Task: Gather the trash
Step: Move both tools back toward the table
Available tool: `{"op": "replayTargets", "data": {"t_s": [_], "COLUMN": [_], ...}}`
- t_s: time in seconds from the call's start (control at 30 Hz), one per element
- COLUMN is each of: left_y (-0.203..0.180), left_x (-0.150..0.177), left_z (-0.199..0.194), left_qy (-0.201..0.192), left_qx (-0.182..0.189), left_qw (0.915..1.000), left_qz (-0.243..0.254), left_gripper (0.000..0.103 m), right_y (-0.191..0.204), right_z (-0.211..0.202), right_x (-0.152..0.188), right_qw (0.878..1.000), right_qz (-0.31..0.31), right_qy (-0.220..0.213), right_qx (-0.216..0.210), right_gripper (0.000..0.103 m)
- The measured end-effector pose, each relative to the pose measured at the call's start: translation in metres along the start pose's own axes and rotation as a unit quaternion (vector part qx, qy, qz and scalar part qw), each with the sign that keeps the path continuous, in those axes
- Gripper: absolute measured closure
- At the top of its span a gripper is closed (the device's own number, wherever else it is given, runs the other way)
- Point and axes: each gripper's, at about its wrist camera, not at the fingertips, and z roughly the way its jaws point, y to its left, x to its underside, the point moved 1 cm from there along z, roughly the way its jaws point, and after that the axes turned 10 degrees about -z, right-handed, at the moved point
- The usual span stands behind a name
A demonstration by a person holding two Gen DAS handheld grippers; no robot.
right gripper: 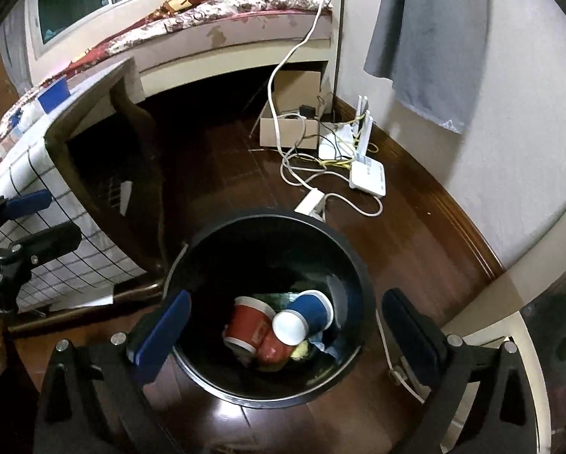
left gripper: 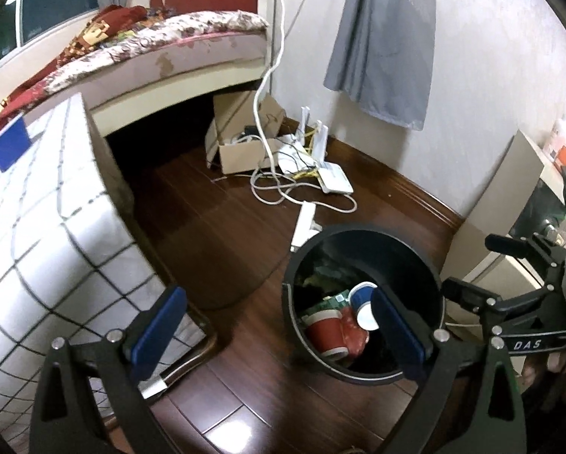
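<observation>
Lying in the black bin, paper cups beneath both spread, empty grippers

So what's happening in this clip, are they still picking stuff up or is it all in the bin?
A person holds a gripper in each hand above a black trash bin on the wood floor. Both the left gripper and the right gripper are open and empty. In the bin lie a red paper cup, a blue paper cup and other scraps. No loose trash shows on the floor nearby; only a cardboard box and cables sit by the wall.
</observation>
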Motion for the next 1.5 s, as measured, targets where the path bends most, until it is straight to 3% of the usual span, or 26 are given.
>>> {"op": "replayTargets", "data": {"t_s": [0.43,0.8,1.17,1.5], "left_y": [0.044,0.103,0.178,0.251], "left_x": [-0.017,-0.016,0.001,0.012], "left_z": [-0.039,-0.074,-0.113,-0.146], "left_qy": [-0.054,-0.089,-0.112,-0.126], "left_qx": [-0.036,-0.086,-0.146,-0.207], "left_qw": [0.9969,0.9883,0.9718,0.9505], "left_qz": [-0.044,-0.09,-0.147,-0.195], "left_gripper": [0.004,0.004,0.004,0.004], "right_y": [0.032,0.101,0.183,0.252], "right_z": [-0.019,-0.034,-0.039,-0.035], "right_x": [-0.038,-0.087,-0.125,-0.147], "right_qw": [0.998,0.991,0.979,0.97], "right_qz": [-0.008,-0.059,-0.103,-0.14], "right_qy": [-0.05,-0.104,-0.132,-0.138], "right_qx": [-0.028,-0.067,-0.115,-0.143], "right_gripper": [0.001,0.001,0.001,0.001]}}
